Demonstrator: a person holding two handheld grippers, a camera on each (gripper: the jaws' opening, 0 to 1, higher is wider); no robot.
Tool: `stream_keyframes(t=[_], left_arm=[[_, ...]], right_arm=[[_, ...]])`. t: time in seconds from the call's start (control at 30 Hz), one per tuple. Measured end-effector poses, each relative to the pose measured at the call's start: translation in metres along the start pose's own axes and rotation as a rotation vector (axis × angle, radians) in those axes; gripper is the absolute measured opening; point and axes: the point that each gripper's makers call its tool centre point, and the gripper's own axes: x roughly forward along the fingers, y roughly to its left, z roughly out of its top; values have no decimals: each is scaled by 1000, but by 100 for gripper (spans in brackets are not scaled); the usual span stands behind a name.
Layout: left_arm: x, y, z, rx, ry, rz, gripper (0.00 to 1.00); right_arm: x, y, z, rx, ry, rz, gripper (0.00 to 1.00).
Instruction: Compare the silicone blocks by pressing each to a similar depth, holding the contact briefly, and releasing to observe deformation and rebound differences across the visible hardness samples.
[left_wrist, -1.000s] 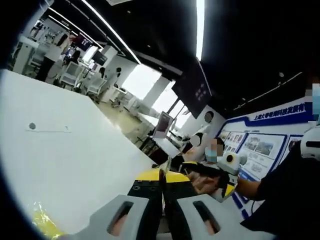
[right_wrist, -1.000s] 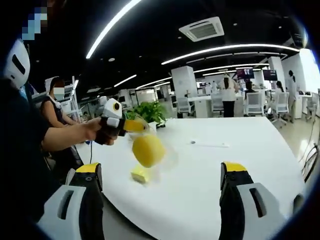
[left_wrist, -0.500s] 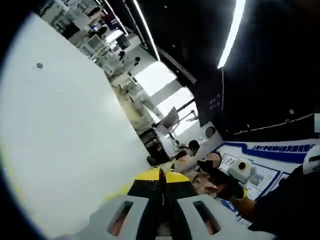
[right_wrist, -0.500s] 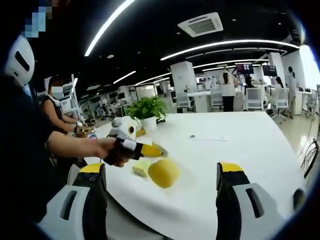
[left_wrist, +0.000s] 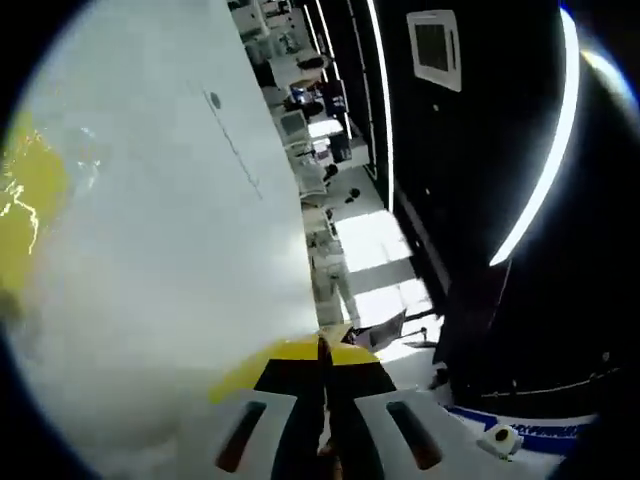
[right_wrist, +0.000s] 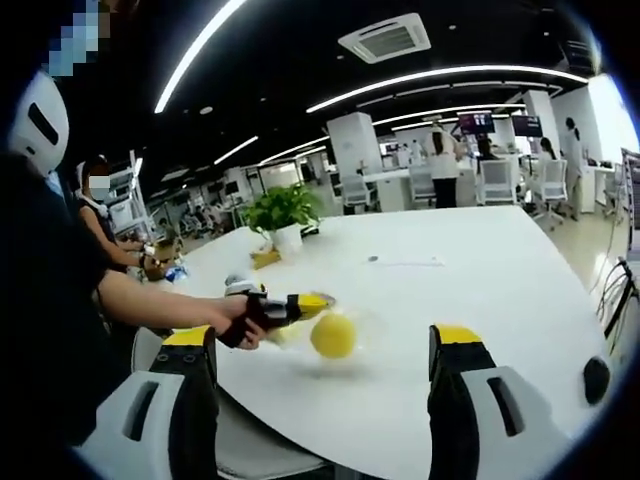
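Note:
A round yellow silicone block (right_wrist: 333, 335) in a clear bag hangs just above the white table (right_wrist: 480, 290), with its shadow beneath it. The left gripper (right_wrist: 314, 300), held in a hand, points at the block from the left with its jaws together, and the bag's film runs up to its tip. In the left gripper view the shut left gripper (left_wrist: 322, 350) rises from the bottom; the yellow block (left_wrist: 22, 200) glints at the far left behind hazy film. A pale yellow block (right_wrist: 284, 333) peeks from under that gripper. My right gripper (right_wrist: 322, 338) stands open wide, nearer than the block.
A potted plant (right_wrist: 283, 212) stands at the table's far left. A seated person (right_wrist: 98, 205) is beyond the left edge. A thin strip with a dot (right_wrist: 405, 261) lies mid-table. Chairs and standing people (right_wrist: 441, 165) fill the office behind.
The left gripper has lowered the bagged yellow block from mid-air down to the table. The left gripper view has rolled strongly.

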Motion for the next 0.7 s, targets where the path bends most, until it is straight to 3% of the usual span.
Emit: stream_keyframes(t=[0.17,0.3,0.33,0.4,0.5,0.7], left_arm=[[8,18,14,60,-19,52,0],[14,35,24,270,-5,132,0],[16,39,25,292,2,145,0],[20,46,31,261,-8,169,0],[23,52,35,325,-14,181,0],[20,71,42,399,2,243,0]], right_arm=[[1,0,1,26,-2,6,80],[0,-2,2,4,-4,-15,82],[-1,-4,3,7,-2,-19,81],[-1,-4,1,19,6,-16,81],[-2,-2,-11,-38,74,-26,81],[-4,3,-21,-49,101,-31,79]])
